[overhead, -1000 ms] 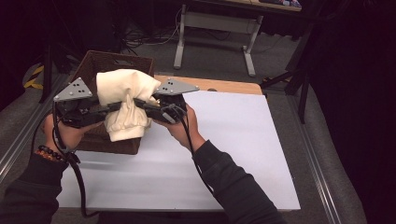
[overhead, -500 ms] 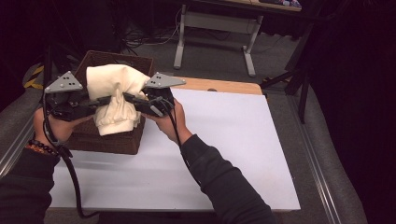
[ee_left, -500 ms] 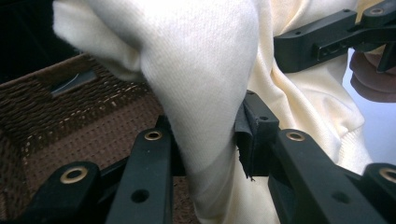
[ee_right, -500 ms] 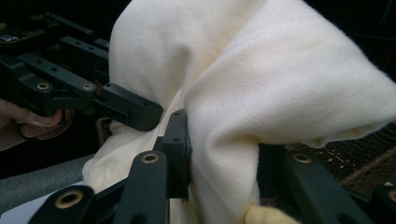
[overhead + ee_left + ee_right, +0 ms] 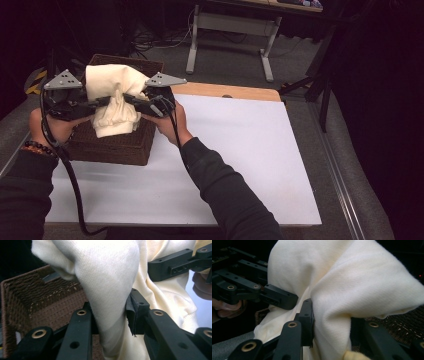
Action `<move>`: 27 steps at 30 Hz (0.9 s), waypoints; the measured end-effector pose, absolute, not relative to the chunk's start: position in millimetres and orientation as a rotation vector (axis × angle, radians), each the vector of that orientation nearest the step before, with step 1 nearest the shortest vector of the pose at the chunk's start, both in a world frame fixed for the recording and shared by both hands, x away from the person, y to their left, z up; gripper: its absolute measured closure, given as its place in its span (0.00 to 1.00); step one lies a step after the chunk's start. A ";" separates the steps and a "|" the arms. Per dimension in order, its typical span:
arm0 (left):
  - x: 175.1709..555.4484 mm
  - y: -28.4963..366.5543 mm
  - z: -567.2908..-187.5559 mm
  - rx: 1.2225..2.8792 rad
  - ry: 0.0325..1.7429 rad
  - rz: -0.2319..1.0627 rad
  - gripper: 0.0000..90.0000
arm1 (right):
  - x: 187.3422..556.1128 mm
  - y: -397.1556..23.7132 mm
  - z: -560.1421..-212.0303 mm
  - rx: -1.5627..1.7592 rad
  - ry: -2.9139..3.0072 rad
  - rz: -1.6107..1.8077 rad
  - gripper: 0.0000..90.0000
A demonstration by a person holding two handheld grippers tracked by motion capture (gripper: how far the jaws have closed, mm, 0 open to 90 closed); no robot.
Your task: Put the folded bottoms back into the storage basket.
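Wicker made up the dark brown basket [image 5: 112,145] at the left end of the desk [image 5: 240,150], whose top was covered in a white sheet, with a strip of bare wood along its far edge. Above the basket, the left gripper [image 5: 97,103] was held level in the person's left hand [image 5: 50,127], pointing to the right, and its jaws were clamped on a cream-white cloth [image 5: 114,100]. In the left gripper view the fabric [image 5: 110,285] was squeezed into a thick fold between the two black jaws, with the woven wall of the basket [image 5: 37,297] behind and below it. The cloth was bunched and lifted clear of the desk, its upper part puffed out above the two grippers and its lower part hanging down over the basket's opening; whether it touched the basket's rim could not be told. The right gripper [image 5: 131,100] came in from the other side, pointing left, held in the right hand [image 5: 172,122], and it too was clenched on the cloth, just beside the left one. In the right gripper view the fabric [image 5: 342,290] was pinched between the jaws, and the left gripper [image 5: 294,301] met the cloth further back.
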State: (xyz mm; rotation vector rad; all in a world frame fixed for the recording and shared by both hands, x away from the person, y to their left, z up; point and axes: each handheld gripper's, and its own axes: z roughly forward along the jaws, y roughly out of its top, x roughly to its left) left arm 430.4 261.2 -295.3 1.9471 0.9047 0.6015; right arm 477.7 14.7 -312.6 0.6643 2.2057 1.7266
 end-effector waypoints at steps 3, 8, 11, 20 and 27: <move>437.4 264.2 -299.2 1.963 0.930 0.592 0.76 | 483.9 19.7 -317.8 0.682 2.212 1.712 0.73; 451.4 267.9 -307.7 1.994 0.969 0.573 0.76 | 495.3 28.8 -327.9 0.723 2.228 1.676 0.73; 459.4 269.4 -312.1 2.022 0.985 0.565 0.76 | 501.6 32.6 -334.1 0.745 2.244 1.648 0.73; 476.2 271.7 -324.5 2.071 1.013 0.540 0.77 | 514.9 38.7 -349.6 0.792 2.285 1.559 0.72; 483.1 273.7 -331.6 2.113 1.007 0.524 0.77 | 520.6 38.4 -357.8 0.826 2.323 1.511 0.69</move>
